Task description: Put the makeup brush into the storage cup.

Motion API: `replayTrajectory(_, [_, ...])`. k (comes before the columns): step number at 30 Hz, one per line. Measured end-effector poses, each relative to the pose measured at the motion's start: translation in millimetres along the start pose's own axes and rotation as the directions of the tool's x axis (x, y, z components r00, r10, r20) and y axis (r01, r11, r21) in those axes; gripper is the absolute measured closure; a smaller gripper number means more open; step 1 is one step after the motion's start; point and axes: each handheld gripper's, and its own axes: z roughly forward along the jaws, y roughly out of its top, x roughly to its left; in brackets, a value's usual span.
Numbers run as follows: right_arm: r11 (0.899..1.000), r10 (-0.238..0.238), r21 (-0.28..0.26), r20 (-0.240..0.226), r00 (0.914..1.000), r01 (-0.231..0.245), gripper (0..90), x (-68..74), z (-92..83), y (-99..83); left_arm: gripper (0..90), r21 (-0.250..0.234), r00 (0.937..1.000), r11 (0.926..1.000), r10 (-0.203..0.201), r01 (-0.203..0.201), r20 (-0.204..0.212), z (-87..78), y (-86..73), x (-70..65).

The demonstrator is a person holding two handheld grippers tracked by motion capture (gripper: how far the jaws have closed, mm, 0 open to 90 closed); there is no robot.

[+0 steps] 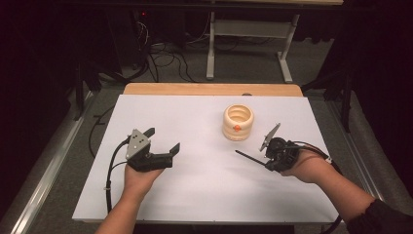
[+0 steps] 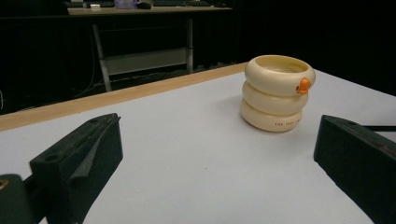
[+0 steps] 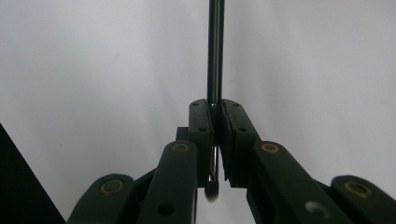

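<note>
1. Nearest the person, the right gripper (image 1: pixel 253 158) is held low over the counter (image 1: pixel 204 195) on its right side. Its fingers (image 3: pixel 201 126) are closed tight on a thin dark rod (image 3: pixel 215 51), which is clamped close to its rounded end so that most of its length juts forward past the fingertips. In the high view the rod (image 1: pixel 247 157) is seen pointing left, roughly level and clear of the white surface; a grip this far back is judged to leave the long end free to be aimed at something.

2. The left gripper (image 1: pixel 163 139) is held at about the same depth on the left side. Its fingers (image 2: pixel 88 154) are spread wide and nothing is held between them. It is turned toward the cup, which is framed between the two fingers in the left gripper view, so it is judged to be lined up for steadying or taking that cup.

3. Farther back, right of centre, a cream ribbed cup (image 1: pixel 238 122) is stood upright on the counter, mouth open upward, well apart from both grippers. A small orange mark (image 2: pixel 303 85) is carried near its rim.

4. Beyond the counter's wooden far edge (image 1: pixel 209 89), a second table's legs (image 1: pixel 211 53) and some cables on the floor can be made out.

5. Count: two grippers, one rod, one cup.
</note>
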Motion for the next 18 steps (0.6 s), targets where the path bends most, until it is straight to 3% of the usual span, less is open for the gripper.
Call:
replayTrajectory(10, [1.000, -0.023, 0.007, -0.014, 0.9996, 0.023, 86.0, 5.5, 6.1, 12.8, 2.0, 0.023, 0.9992, 0.9991, 0.036, -0.037, 0.016, 6.9, -11.5, -5.8])
replayTrajectory(18, [0.999, -0.048, 0.003, -0.024, 0.9986, 0.048, 86.0, 11.2, 10.8, 22.5, 2.7, 0.054, 0.9979, 0.9965, 0.064, -0.064, 0.005, 10.8, -20.4, -9.0])
